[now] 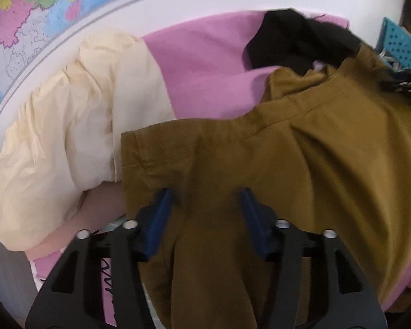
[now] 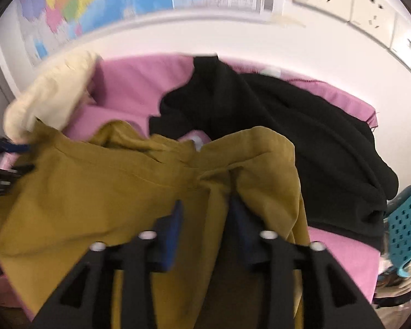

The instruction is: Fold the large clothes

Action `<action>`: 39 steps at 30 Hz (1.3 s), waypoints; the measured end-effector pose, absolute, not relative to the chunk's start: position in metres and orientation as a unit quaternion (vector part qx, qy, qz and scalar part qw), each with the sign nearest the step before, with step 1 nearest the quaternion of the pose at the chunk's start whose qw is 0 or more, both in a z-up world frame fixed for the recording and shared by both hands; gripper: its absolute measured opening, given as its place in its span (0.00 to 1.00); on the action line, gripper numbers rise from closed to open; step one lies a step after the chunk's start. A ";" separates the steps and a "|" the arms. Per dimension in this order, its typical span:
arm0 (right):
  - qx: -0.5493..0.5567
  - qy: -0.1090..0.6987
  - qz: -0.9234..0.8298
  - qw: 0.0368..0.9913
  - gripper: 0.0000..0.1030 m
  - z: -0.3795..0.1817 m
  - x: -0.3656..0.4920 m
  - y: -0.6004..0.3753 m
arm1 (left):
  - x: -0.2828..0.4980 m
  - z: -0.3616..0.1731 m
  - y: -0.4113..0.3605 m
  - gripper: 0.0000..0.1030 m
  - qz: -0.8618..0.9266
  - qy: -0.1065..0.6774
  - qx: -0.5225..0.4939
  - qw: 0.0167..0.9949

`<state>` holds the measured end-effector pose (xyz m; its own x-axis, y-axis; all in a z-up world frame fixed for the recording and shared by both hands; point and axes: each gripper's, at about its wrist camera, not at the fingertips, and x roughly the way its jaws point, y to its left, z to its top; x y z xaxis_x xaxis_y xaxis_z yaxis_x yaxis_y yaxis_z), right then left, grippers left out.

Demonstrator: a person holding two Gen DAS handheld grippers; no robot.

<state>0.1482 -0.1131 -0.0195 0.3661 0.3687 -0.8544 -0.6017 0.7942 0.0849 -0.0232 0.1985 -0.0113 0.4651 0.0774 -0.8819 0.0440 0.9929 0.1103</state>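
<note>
We see an olive-brown garment (image 1: 301, 164) spread over a surface draped in a pink cloth (image 1: 205, 63), which meets a white wall at its far edge. The garment covers the near and right part of the pink cloth in the left wrist view, one hemmed edge running along its left side.

The left claw (image 1: 205, 197) hovers over the garment near that left edge, its blue fingers (image 1: 161, 213) standing moderately apart. Olive fabric lies under and between them, but the pads do not press on it.

In the right wrist view the right claw (image 2: 207, 208) points down at a bunched part of the garment (image 2: 123, 186), where a raised fold runs up between its blue fingers (image 2: 175, 230). The fingers stand moderately apart with the fold between them; the right finger is partly hidden behind fabric, and we cannot tell whether the pads touch it.

A cream garment (image 1: 63, 126) lies along the left edge of the pink cloth, just beside the olive one. A black garment (image 2: 287, 126) is heaped at the far right corner, touching the olive garment's far edge. A teal perforated basket (image 2: 402, 227) stands off the right edge. A coloured map (image 1: 41, 8) hangs on the wall, with white wall sockets (image 2: 356, 2) to its right.
</note>
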 end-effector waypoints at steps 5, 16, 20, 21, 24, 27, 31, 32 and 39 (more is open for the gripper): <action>-0.125 0.461 0.316 0.820 0.42 -0.003 0.131 -0.116 | -0.016 -0.019 0.202 0.02 0.054 0.521 0.084 0.848; -0.085 0.448 0.327 0.828 0.42 -0.002 0.122 -0.130 | -0.040 0.017 0.227 0.09 0.054 0.473 0.019 0.879; -0.088 0.452 0.323 0.827 0.42 -0.005 0.120 -0.134 | -0.051 0.027 0.209 0.36 0.015 0.465 0.029 0.885; -0.084 0.455 0.321 0.826 0.42 -0.007 0.121 -0.136 | -0.051 0.028 0.203 0.36 0.012 0.465 0.037 0.885; -0.078 0.456 0.320 0.827 0.42 -0.008 0.121 -0.138 | -0.050 0.027 0.196 0.36 0.006 0.464 0.050 0.884; -0.080 0.450 0.323 0.829 0.41 -0.006 0.118 -0.138 | -0.047 0.026 0.188 0.36 0.003 0.465 0.060 0.883; -0.097 0.456 0.316 0.826 0.12 -0.013 0.121 -0.133 | -0.043 0.026 0.180 0.40 -0.007 0.465 0.065 0.883; -0.100 0.460 0.311 0.825 0.09 -0.017 0.123 -0.131 | -0.042 0.026 0.178 0.40 -0.006 0.464 0.068 0.883; -0.131 0.510 0.292 0.798 0.08 -0.063 0.142 -0.115 | -0.037 0.016 0.177 0.46 0.005 0.475 0.074 0.877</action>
